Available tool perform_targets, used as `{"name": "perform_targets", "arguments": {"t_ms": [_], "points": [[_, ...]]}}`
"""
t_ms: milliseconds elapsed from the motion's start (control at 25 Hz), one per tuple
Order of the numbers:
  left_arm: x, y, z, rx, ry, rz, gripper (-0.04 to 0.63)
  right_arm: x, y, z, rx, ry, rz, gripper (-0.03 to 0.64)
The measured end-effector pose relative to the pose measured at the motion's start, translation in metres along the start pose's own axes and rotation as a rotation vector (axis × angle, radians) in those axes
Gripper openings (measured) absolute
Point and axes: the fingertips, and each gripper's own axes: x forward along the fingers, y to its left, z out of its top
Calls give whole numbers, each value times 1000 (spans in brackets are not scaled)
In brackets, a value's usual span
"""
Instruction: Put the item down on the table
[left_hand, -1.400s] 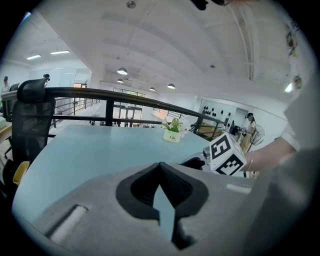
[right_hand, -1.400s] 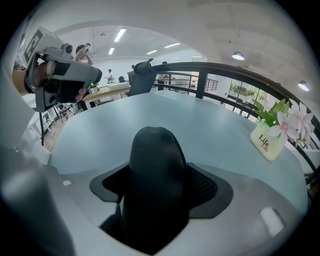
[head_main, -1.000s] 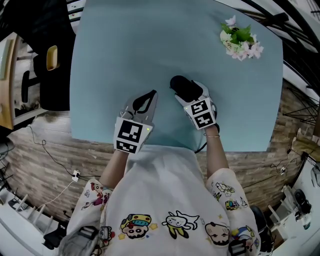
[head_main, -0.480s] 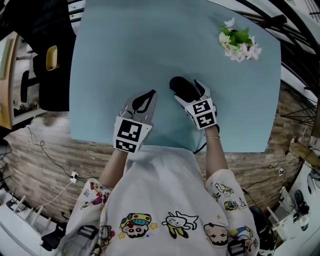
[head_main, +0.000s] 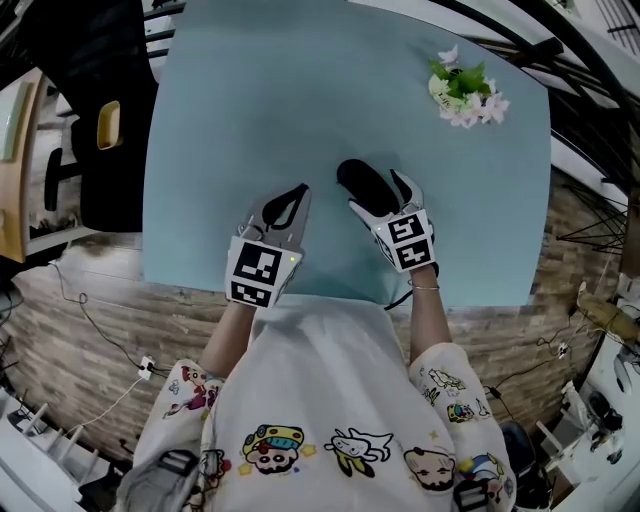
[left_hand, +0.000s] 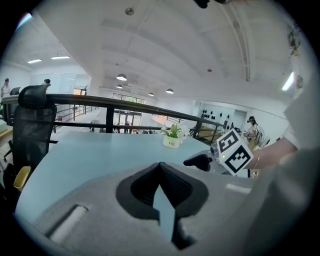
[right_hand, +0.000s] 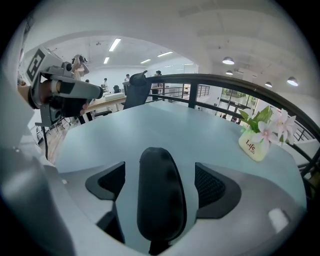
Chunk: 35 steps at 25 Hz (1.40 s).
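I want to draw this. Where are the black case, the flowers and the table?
black case (head_main: 364, 184), head view, middle of its top
flowers (head_main: 462, 84), head view, green leaves in the middle of the bunch
table (head_main: 260, 110), head view, bare blue top

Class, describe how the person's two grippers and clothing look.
The left gripper and right gripper have light grey bodies, black textured pads and a white cube with black square markers. The right's jaws have just been opening round a black item. The shirt is white with colourful cartoon figures; a thin bracelet circles the right wrist.
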Motion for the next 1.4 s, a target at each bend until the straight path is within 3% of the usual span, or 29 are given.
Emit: {"name": "perform_targets", "arguments": {"t_ms": [400, 760, 920, 1160, 1400], "points": [[-27, -13, 10, 25, -52, 14, -2, -68, 5, 38, -13, -180, -99, 412], [-51, -30, 24, 56, -104, 16, -2, -137, 20, 76, 162, -476, -62, 295], [-62, -36, 27, 68, -124, 21, -2, -164, 28, 84, 192, -566, -66, 207], [-74, -41, 36, 75, -148, 30, -2, -189, 27, 89, 218, -632, -115, 115], [-77, -40, 36, 70, -154, 19, -2, -193, 24, 88, 231, -654, -145, 79]]}}
